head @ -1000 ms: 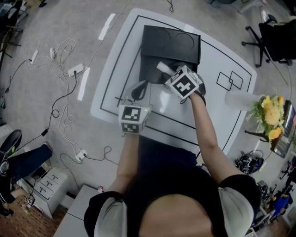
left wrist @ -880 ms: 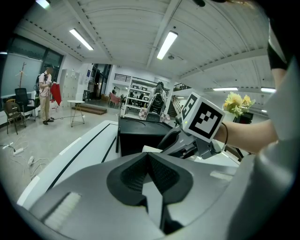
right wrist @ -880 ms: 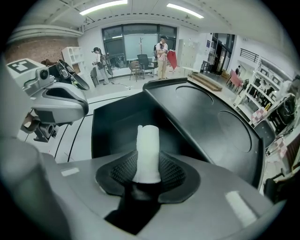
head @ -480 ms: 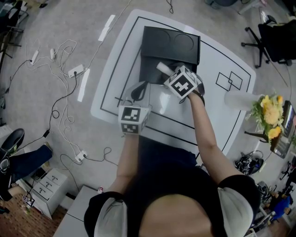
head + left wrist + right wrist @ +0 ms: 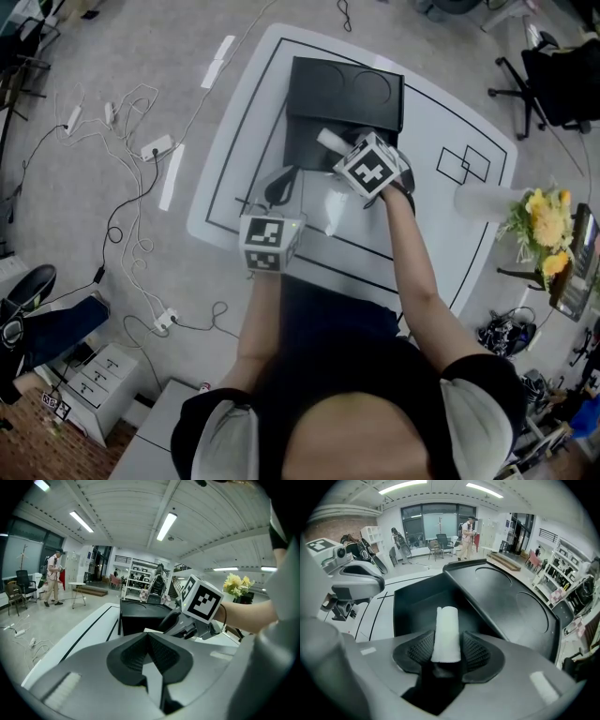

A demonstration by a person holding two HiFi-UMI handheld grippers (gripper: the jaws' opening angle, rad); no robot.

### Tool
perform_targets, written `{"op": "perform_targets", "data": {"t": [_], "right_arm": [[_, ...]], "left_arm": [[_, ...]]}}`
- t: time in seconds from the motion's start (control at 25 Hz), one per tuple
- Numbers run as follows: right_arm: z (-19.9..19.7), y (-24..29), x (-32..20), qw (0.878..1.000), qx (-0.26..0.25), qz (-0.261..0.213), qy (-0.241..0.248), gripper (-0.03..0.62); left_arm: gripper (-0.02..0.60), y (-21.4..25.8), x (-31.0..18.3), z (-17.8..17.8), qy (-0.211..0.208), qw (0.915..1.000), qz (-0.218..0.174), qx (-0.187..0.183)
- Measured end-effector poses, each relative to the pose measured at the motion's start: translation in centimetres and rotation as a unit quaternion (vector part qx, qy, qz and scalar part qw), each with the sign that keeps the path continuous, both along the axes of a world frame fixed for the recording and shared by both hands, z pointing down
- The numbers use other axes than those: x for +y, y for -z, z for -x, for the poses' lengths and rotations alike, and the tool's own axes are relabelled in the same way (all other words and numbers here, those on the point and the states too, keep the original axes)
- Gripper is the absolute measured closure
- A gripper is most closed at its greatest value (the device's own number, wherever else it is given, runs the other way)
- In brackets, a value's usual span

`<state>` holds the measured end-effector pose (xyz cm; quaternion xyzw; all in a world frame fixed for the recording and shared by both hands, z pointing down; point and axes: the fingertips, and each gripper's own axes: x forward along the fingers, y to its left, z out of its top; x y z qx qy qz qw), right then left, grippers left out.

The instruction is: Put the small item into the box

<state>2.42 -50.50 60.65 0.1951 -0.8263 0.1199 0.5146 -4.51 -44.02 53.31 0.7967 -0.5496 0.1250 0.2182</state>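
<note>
The right claw (image 5: pixel 449 654) has just opened wide; the white cloth roll (image 5: pixel 446 630) lies lengthwise between its pads, aimed into the open black box (image 5: pixel 412 606).

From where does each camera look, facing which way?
Head view: on the person's head, facing down at the table; both forearms show.
Left gripper view: on left tongs, facing the right tongs; shut jaws show.
Right gripper view: on right tongs, facing into the black box; jaws, just opening, flank a white roll.
All share the box.
</note>
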Motion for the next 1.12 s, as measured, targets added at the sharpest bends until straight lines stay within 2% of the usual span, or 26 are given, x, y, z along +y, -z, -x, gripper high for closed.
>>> {"op": "perform_targets", "data": {"t": [0.36,1.12], "right_arm": [[0.1,1.7,0.4,1.0,-0.005,-0.012,0.001,0.391],[-1.7,4.3,0.9,0.998,-0.012,-0.042,-0.033,0.393]], "left_arm": [[0.572,1.1,0.2,-0.4,-0.007,0.9999,-0.013,-0.003],[0.572,3.5,0.4,-0.4,-0.018,0.999,-0.036,-0.018]]}}
